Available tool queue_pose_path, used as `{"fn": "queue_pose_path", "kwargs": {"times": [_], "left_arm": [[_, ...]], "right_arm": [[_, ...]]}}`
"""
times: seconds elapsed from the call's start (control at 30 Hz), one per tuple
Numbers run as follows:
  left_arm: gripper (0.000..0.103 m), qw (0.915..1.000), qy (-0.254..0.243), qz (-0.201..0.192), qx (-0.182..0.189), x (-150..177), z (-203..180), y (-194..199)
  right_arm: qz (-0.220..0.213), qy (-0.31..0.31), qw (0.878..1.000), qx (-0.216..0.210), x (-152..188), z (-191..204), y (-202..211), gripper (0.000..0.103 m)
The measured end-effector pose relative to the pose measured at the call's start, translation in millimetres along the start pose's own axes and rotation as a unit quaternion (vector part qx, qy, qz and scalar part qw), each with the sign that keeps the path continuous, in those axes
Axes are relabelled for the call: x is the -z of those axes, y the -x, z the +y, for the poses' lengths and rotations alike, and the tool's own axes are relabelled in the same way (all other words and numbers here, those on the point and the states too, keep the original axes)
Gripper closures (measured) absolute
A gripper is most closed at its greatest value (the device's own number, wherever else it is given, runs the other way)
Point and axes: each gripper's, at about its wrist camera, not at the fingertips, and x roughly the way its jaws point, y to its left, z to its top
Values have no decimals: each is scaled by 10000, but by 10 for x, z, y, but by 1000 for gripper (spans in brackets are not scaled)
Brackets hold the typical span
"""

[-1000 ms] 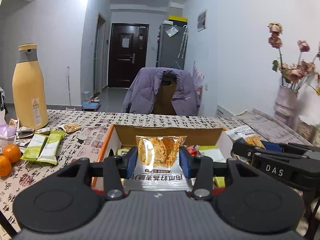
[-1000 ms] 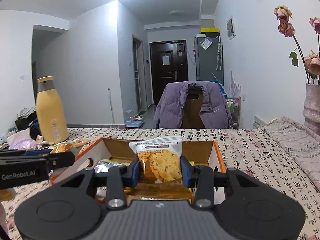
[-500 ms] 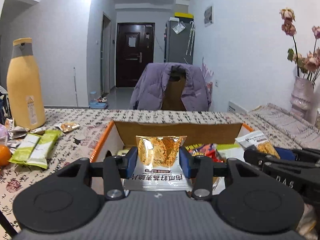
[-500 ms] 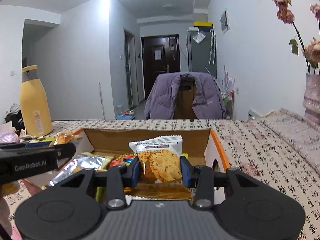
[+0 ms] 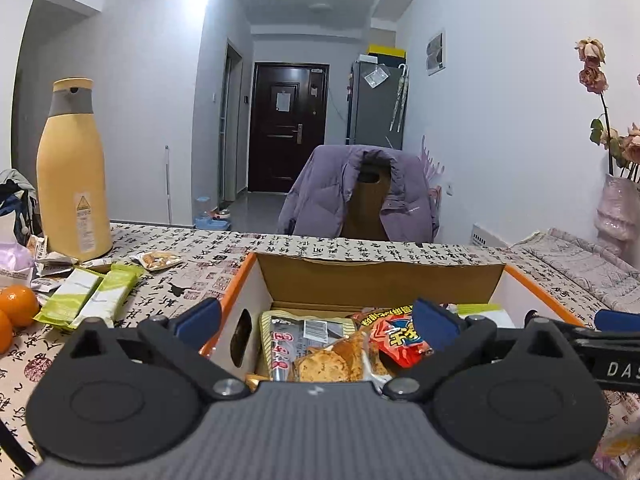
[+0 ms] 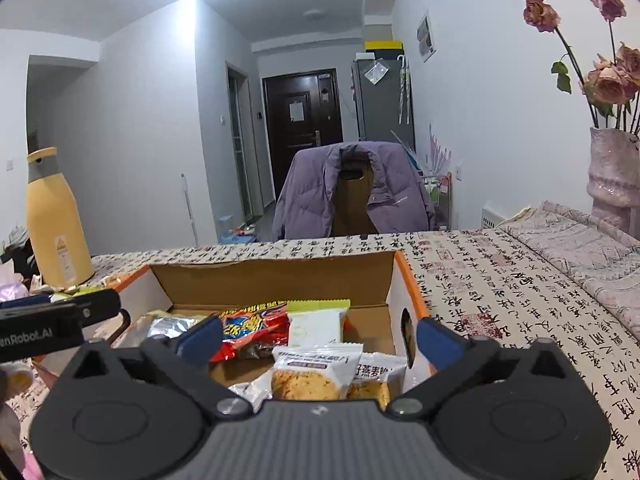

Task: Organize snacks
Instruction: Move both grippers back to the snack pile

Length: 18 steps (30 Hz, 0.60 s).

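The cardboard box with orange edges (image 5: 240, 280) (image 6: 408, 280) stands on the patterned tablecloth and holds several snack packets. My left gripper (image 5: 316, 320) hangs over its left end with its jaws opening wide. Low between the fingers a cracker packet (image 5: 332, 364) lies loose in the box, clear of both pads, beside a red packet (image 5: 400, 336). My right gripper (image 6: 319, 338) is over the right end, its jaws also opening. A white cracker packet (image 6: 316, 372) rests in the box below it, untouched. Each gripper shows in the other's view, the right gripper (image 5: 600, 344) and the left gripper (image 6: 60, 320).
Left of the box stand a tall yellow bottle (image 5: 72, 184), two green snack bars (image 5: 92, 292), a small cracker packet (image 5: 156, 260) and oranges (image 5: 16, 304). A vase of dried roses (image 6: 612, 168) is at the right. A chair with a purple jacket (image 5: 360, 196) stands behind the table.
Both grippers have opened and let go of their cracker packets, which now lie in the box. Both hands sank lower over the box.
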Motion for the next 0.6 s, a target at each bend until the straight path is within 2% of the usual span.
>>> {"fn": "queue_pose_path", "kwargs": {"times": [0.37,0.6], "left_arm": [[0,10000,77,-34,46,-65,-15,64],[0,9996,193,-193,101,-218,-7,312]], "right_arm": [[-86,-40,9999,-34,-8,-30,-12,0],[-134,11,9999,10,-127,9,144,0]]}}
